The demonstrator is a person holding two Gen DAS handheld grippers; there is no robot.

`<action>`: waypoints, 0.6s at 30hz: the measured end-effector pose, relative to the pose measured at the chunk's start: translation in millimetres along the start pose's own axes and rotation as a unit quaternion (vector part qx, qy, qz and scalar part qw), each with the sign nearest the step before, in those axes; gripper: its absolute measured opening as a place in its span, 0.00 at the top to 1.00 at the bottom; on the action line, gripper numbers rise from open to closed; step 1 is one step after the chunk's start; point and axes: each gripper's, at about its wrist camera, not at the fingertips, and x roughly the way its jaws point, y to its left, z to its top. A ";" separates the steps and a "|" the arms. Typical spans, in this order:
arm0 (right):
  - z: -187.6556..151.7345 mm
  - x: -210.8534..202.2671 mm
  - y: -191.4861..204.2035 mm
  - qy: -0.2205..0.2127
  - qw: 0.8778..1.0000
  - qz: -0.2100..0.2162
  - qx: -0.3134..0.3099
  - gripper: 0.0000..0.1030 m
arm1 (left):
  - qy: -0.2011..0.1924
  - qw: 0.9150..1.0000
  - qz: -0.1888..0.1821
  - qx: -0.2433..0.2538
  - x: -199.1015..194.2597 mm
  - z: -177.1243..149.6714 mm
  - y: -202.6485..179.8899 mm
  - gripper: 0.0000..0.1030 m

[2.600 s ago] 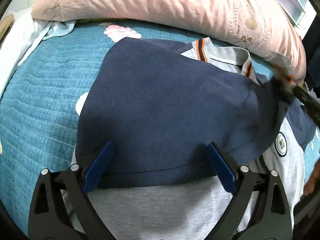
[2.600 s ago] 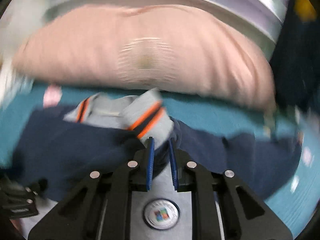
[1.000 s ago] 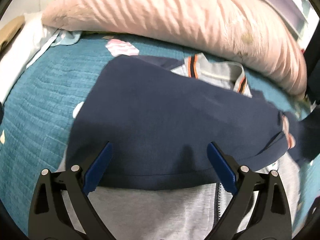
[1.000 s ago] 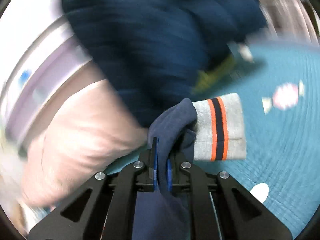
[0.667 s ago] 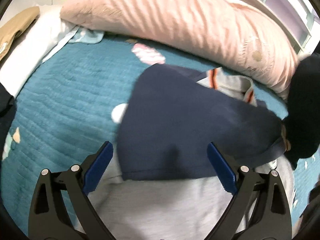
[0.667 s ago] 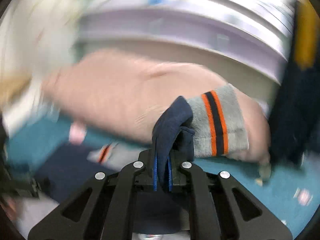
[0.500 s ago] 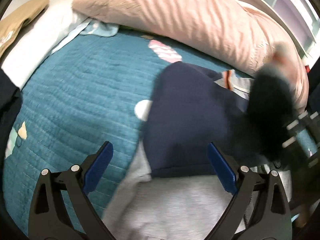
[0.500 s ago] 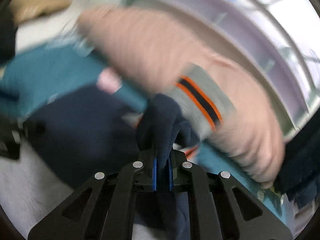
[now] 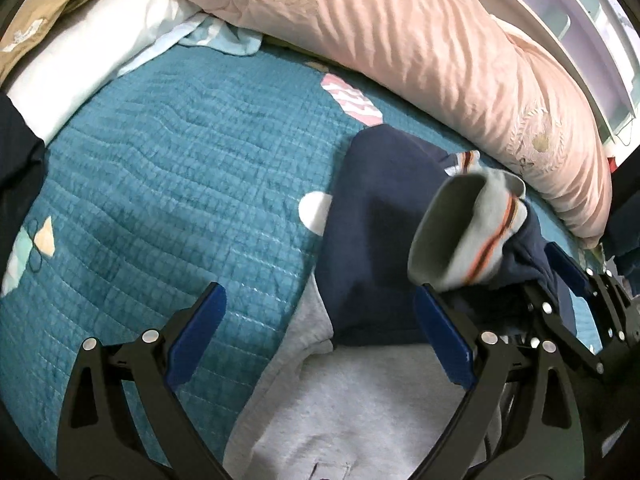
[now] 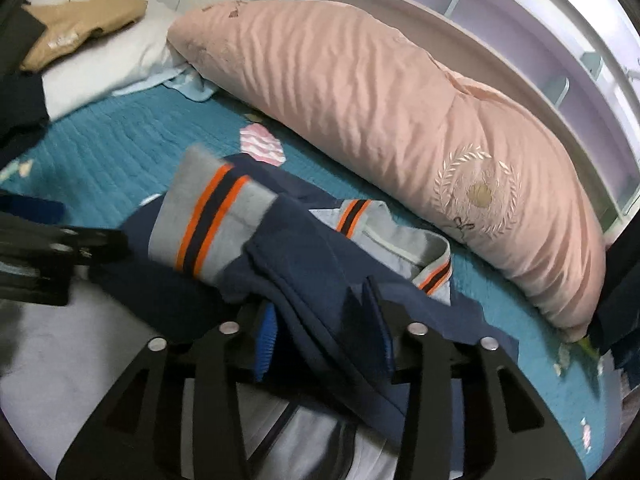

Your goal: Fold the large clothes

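Observation:
A navy and grey jacket (image 9: pixel 376 216) lies on the teal bedspread (image 9: pixel 168 184), grey body toward me. My left gripper (image 9: pixel 316 320) is open and empty, above the jacket's left edge. My right gripper (image 10: pixel 324 320) is partly open; the navy sleeve (image 10: pixel 316 264) passes between its jaws, and the grey cuff with orange stripes (image 10: pixel 208 220) hangs out to the left. In the left wrist view the cuff (image 9: pixel 464 228) is in the air over the folded navy part, with the right gripper (image 9: pixel 560 276) behind it. The grey striped collar (image 10: pixel 404 240) lies beyond.
A long pink pillow (image 10: pixel 400 108) runs along the bed's far side, before a white and lilac shelf (image 10: pixel 540 60). A white pillow (image 9: pixel 84 48) and a tan garment (image 10: pixel 76 24) lie at the far left. Dark cloth (image 9: pixel 16 168) hangs at the left edge.
My right gripper swung the sleeve up and across over the jacket, and its jaws have opened from shut. My left gripper has drawn left, off the navy part.

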 end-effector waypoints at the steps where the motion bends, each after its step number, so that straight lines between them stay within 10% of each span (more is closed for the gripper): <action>1: -2.0 -4.5 1.1 0.000 1.000 0.006 0.002 0.59 | -0.001 1.000 -0.001 0.002 -0.7 -0.7 -0.3 0.08; 18: 12.7 -37.0 21.3 -0.024 0.995 0.050 -0.086 0.36 | 0.036 0.999 -0.030 -0.012 4.7 -6.6 13.9 0.08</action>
